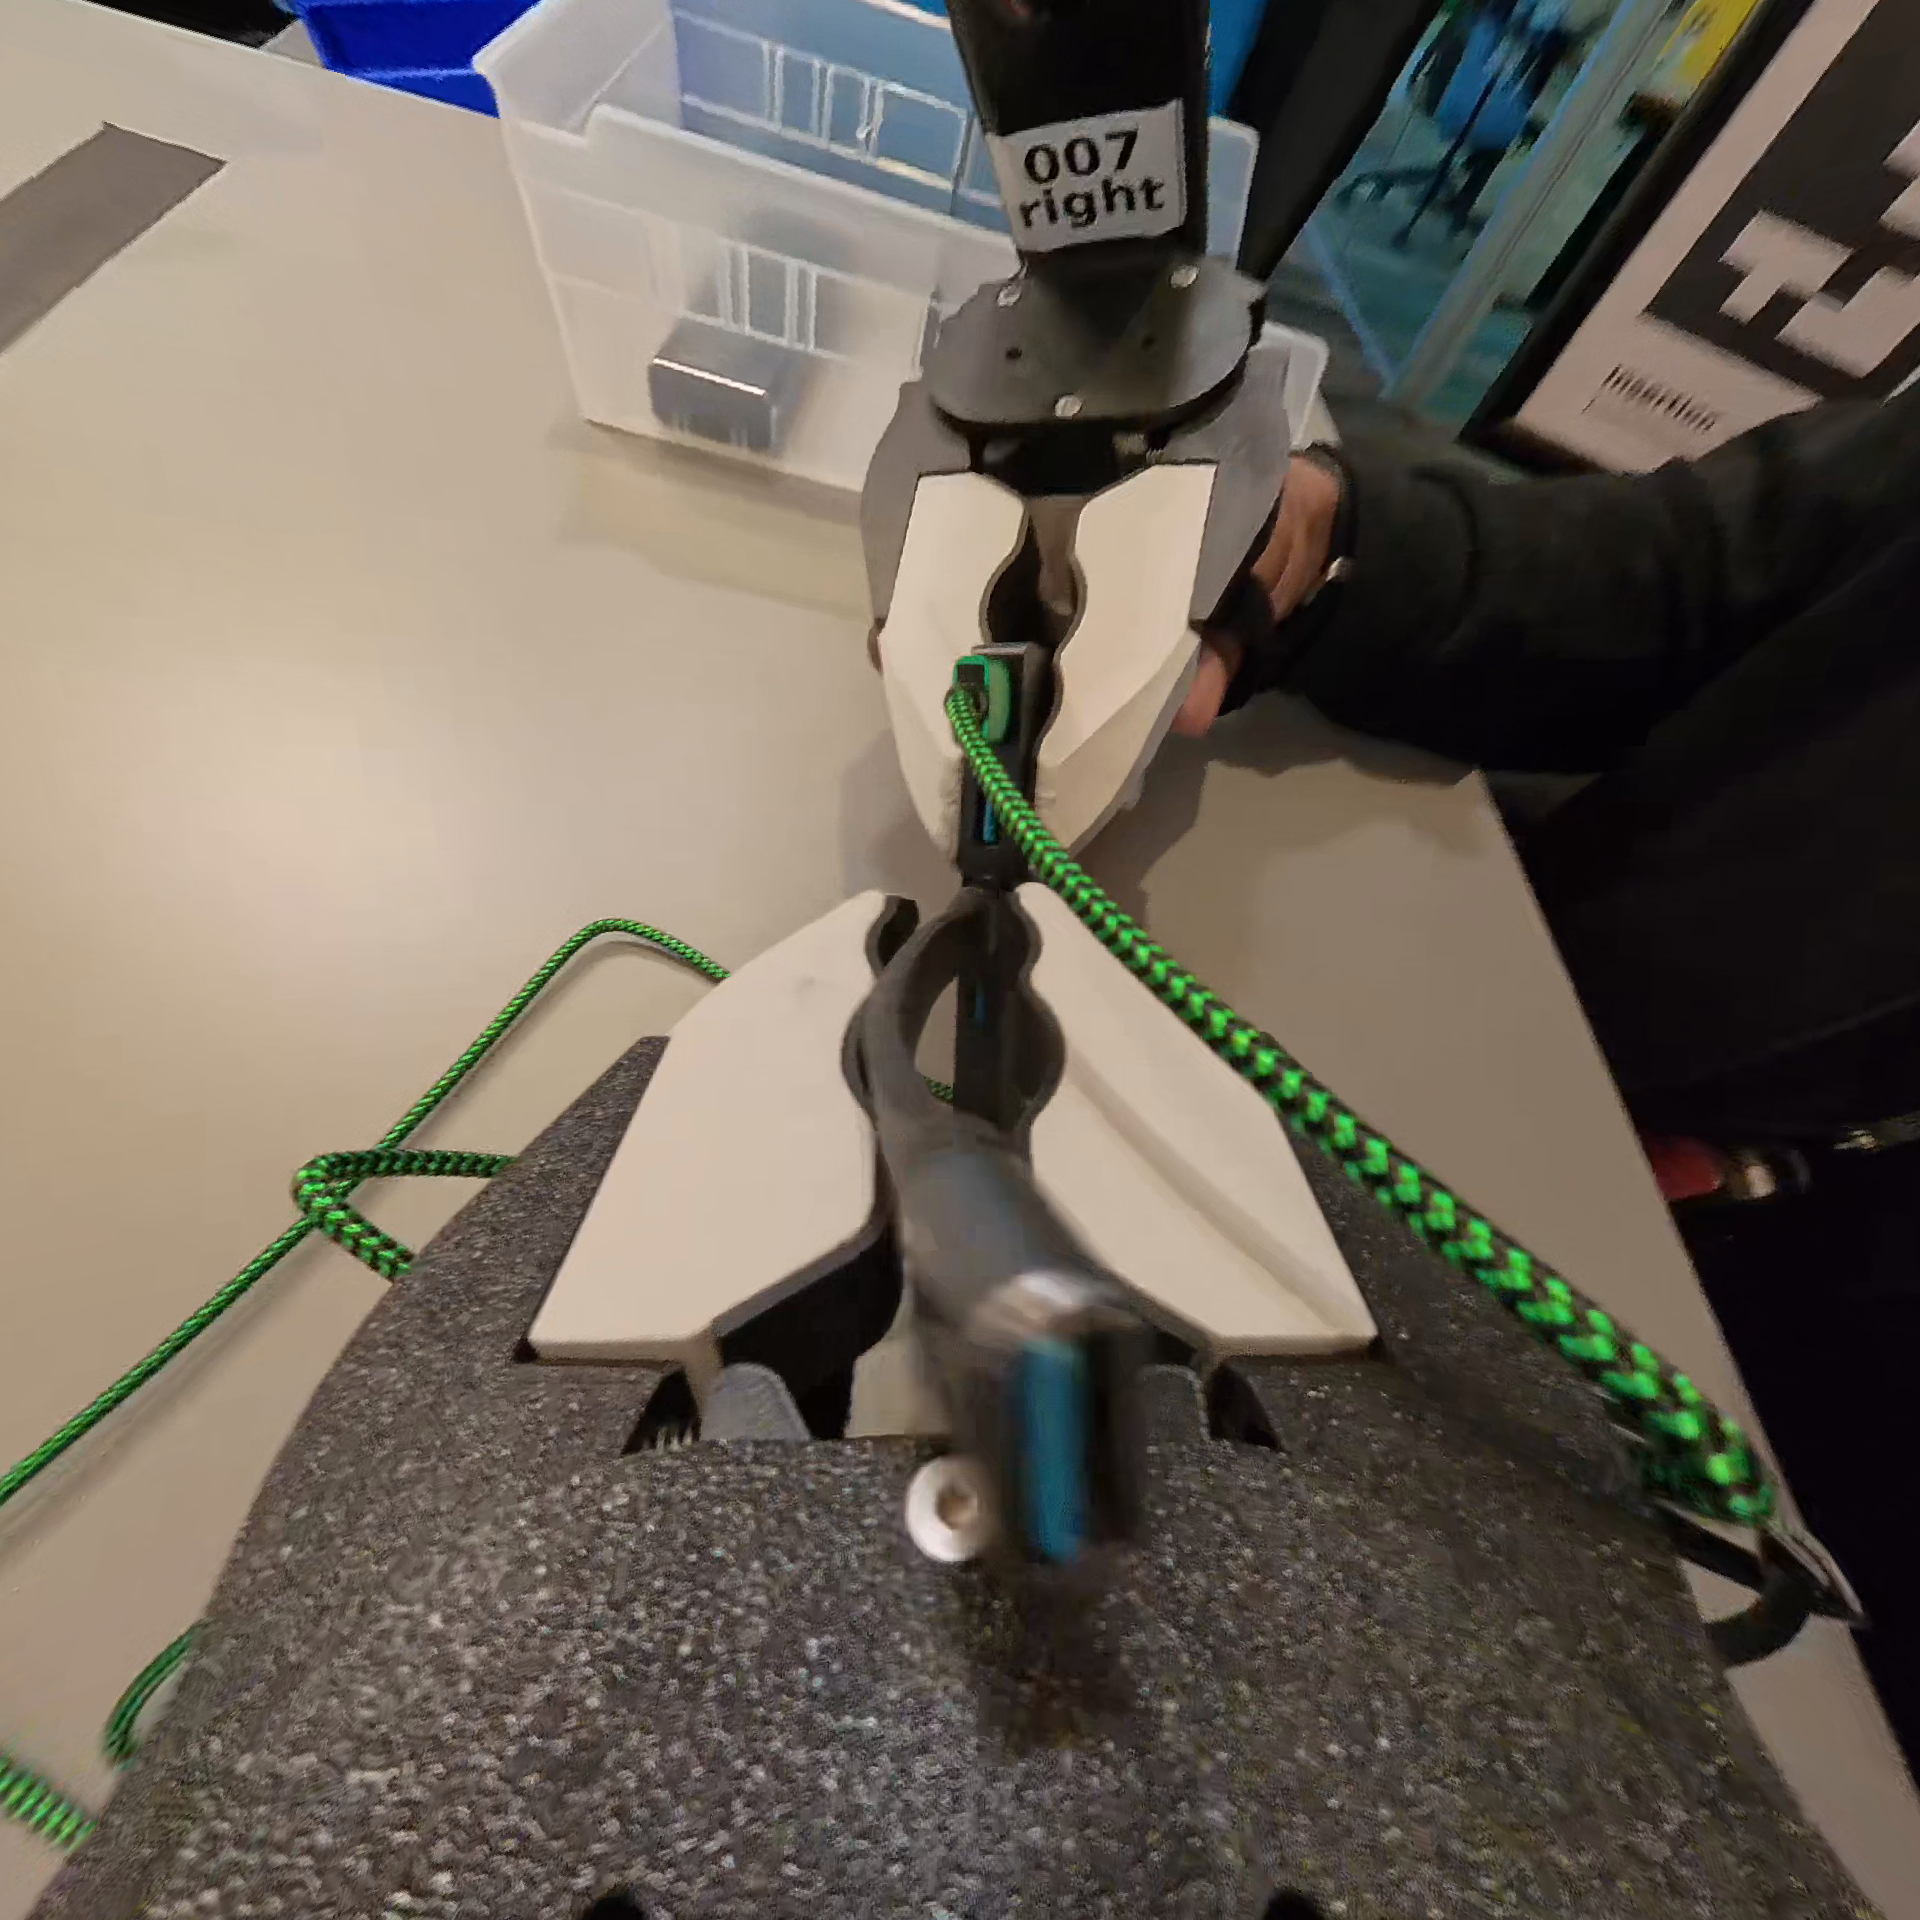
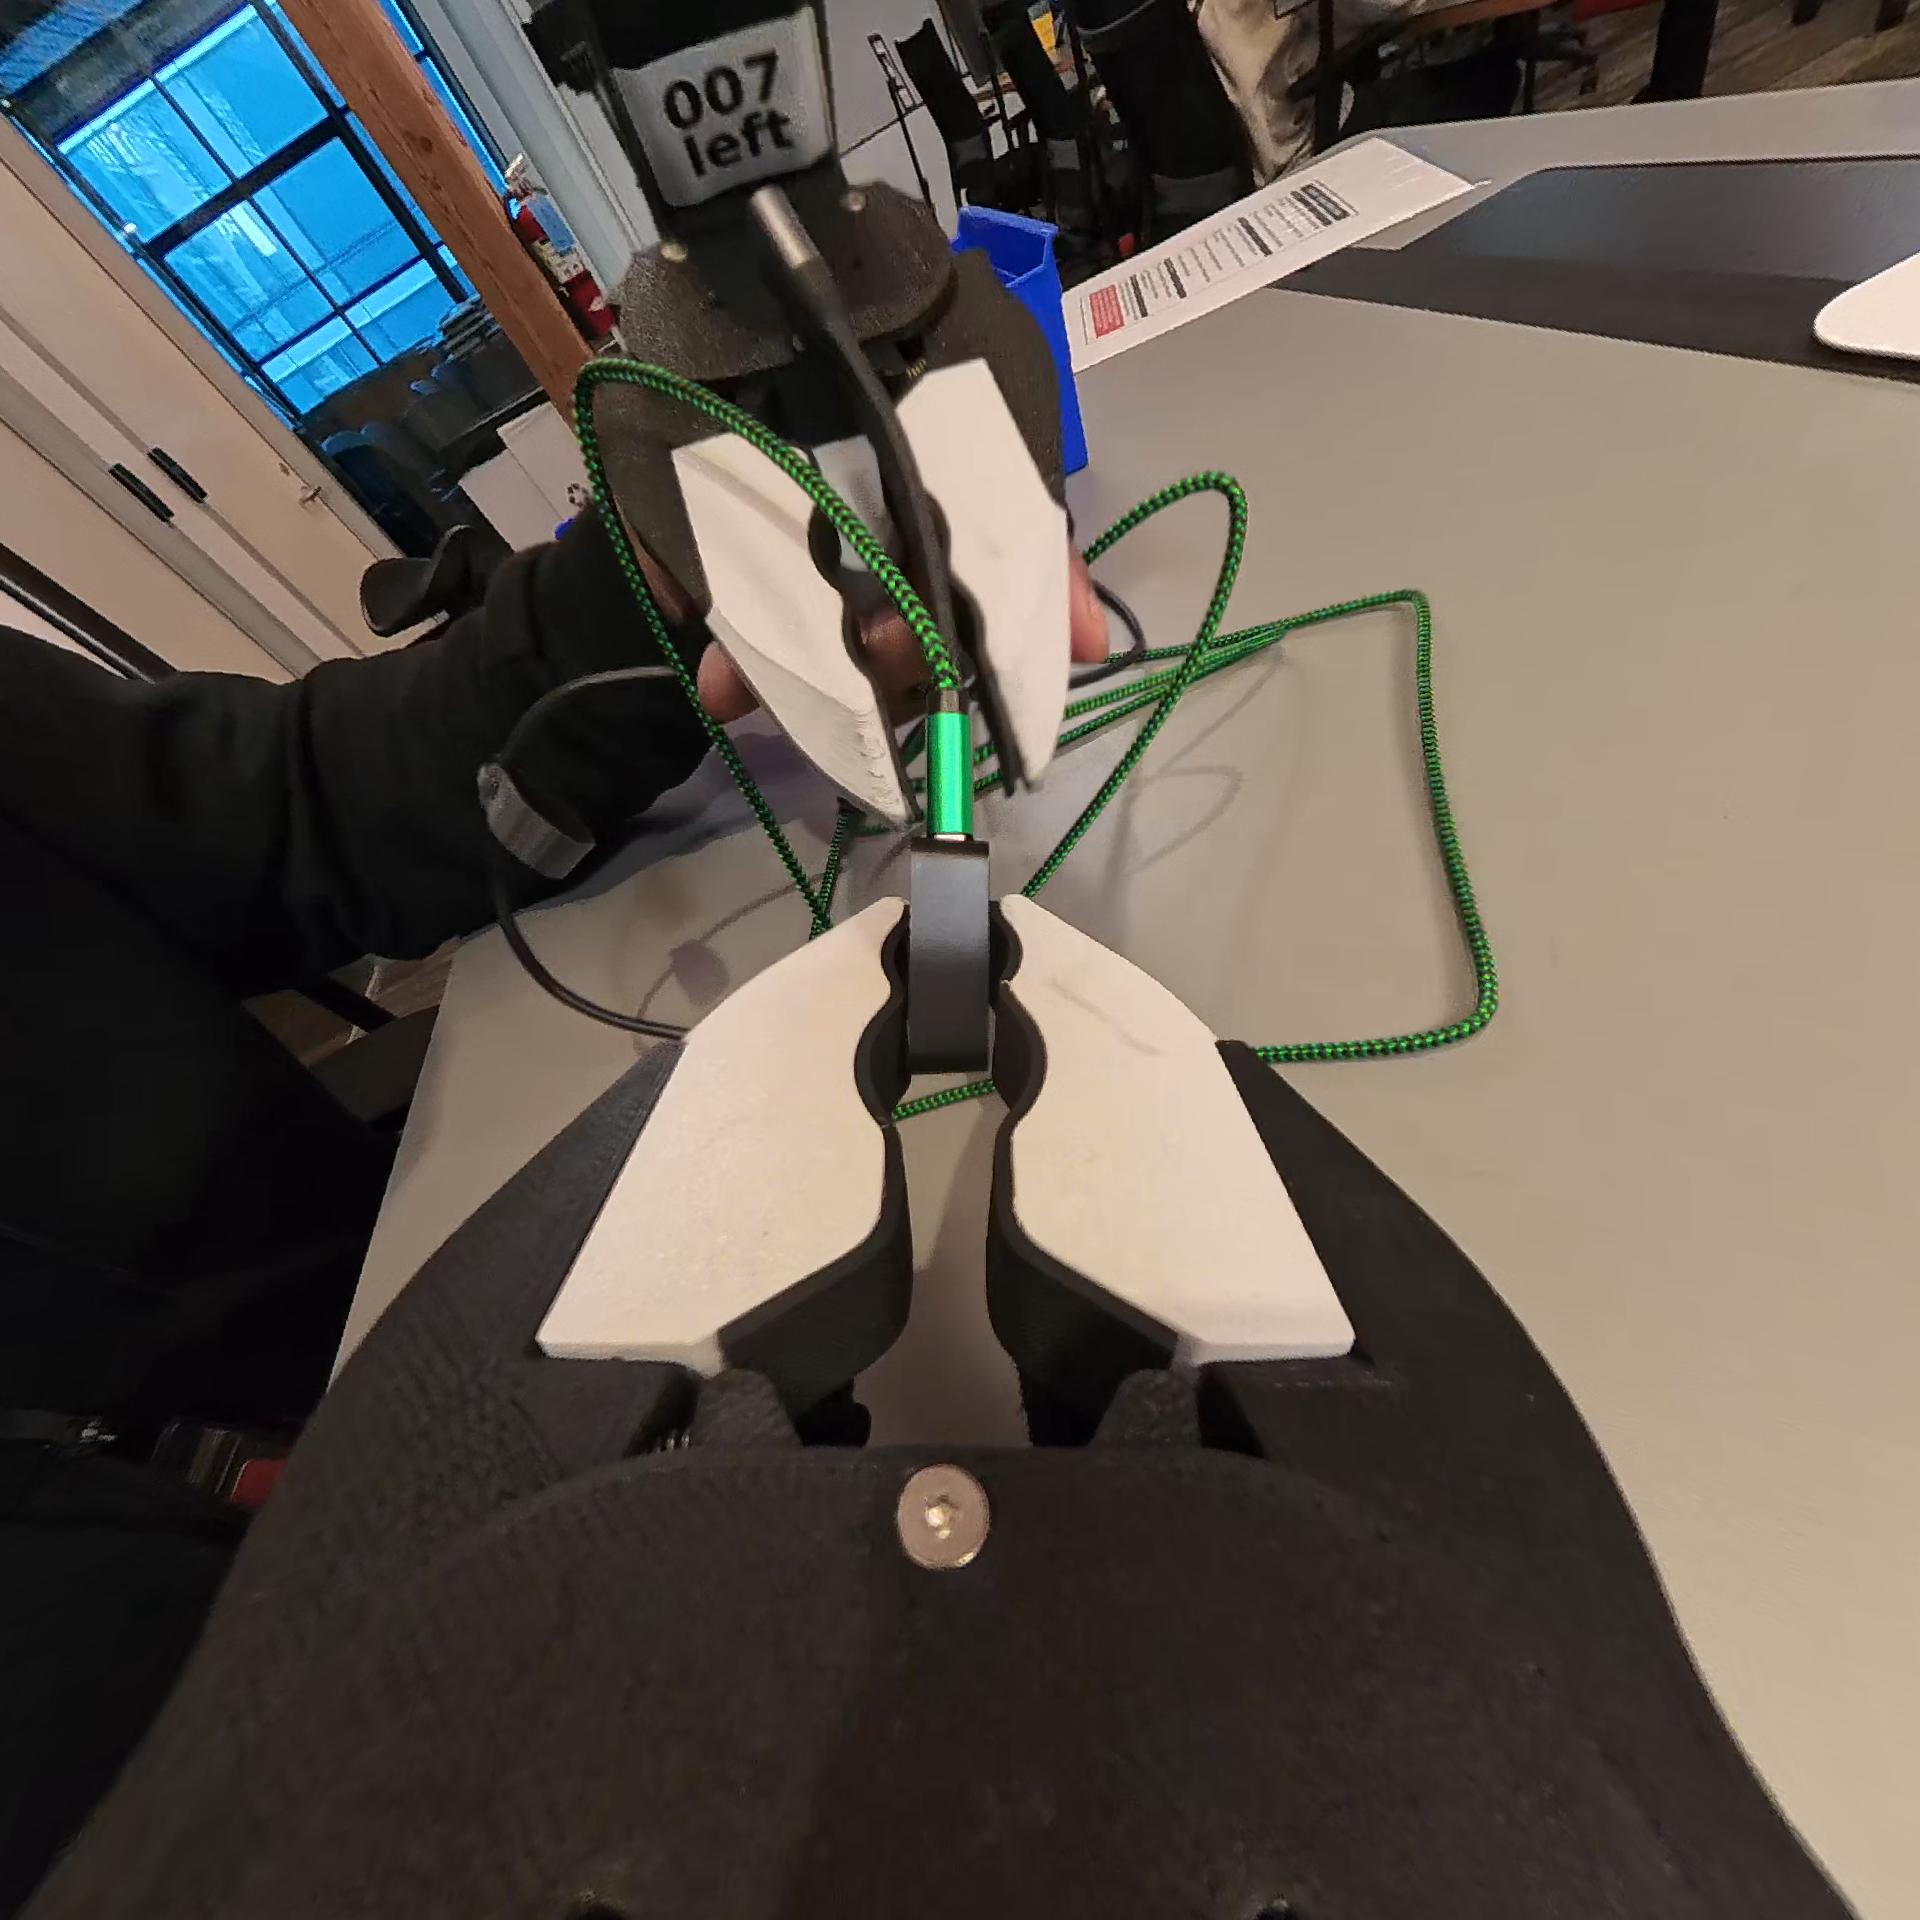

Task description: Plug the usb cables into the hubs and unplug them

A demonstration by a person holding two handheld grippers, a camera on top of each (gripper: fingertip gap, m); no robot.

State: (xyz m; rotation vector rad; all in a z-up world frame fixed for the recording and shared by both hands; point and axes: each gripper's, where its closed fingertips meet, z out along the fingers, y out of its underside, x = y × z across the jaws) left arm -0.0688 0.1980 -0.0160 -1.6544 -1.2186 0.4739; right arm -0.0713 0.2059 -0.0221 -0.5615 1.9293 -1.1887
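My right gripper (image 2: 948,914) is shut on a black USB hub (image 2: 948,966), which is held edge-up. A green metal plug (image 2: 948,769) on a green-and-black braided cable (image 2: 1434,831) sits in the hub's far end. My left gripper (image 1: 961,904) faces it tip to tip. Its fingers are nearly closed on the hub's dark lead (image 1: 904,1039) and a thin black part below the plug (image 1: 987,686). The lead's blue-tongued plug (image 1: 1049,1444) hangs blurred near the camera. The braided cable (image 1: 1299,1091) runs back over the left gripper.
A clear plastic bin (image 1: 623,260) holding a grey block (image 1: 717,390) stands behind the right gripper (image 1: 1013,821). A blue bin (image 2: 1023,270) and a printed sheet (image 2: 1268,249) lie farther off. Cable loops lie on the grey table (image 2: 1558,1039). The table edge (image 1: 1558,935) is close. Only a small space, under 4 cm, lies between the two pairs of fingers.
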